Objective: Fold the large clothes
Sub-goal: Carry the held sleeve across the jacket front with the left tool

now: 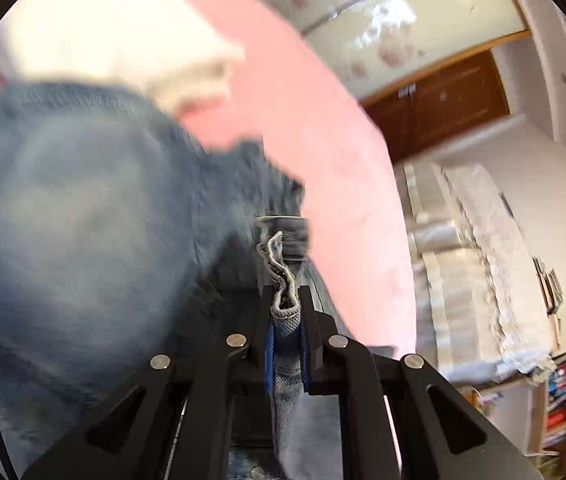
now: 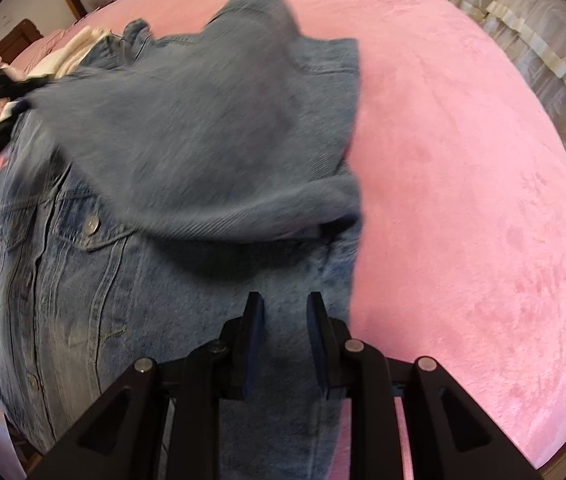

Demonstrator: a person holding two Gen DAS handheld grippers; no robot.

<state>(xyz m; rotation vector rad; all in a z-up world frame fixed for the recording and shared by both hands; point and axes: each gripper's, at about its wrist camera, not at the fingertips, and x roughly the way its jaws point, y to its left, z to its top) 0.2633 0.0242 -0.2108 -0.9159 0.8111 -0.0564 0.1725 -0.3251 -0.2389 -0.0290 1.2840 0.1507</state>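
Where denim jacket (image 2: 187, 168) lies: pink plush bedspread (image 2: 463, 184), wood cabinet (image 1: 439, 108) behind.

Denim jacket (image 2: 123, 280) lies on pink blanket (image 2: 463, 200), one flap lifted and blurred. Right tongs (image 2: 285, 312) hover above its hem, jaws apart, holding nothing.

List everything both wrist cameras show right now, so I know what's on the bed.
denim jacket: one, blue, front up on the bed, a flap lifted over its middle.
pink blanket: one, pink, covering the bed under the jacket.
cream garment: one, off-white, on the blanket beyond the jacket; blurred.
wooden cabinet: one, brown, against the far wall.
grey bedding: one pile, grey and white, beside the bed.
left gripper: one, black, shut on the jacket's hem.
right gripper: one, black, jaws apart over the jacket's lower part.
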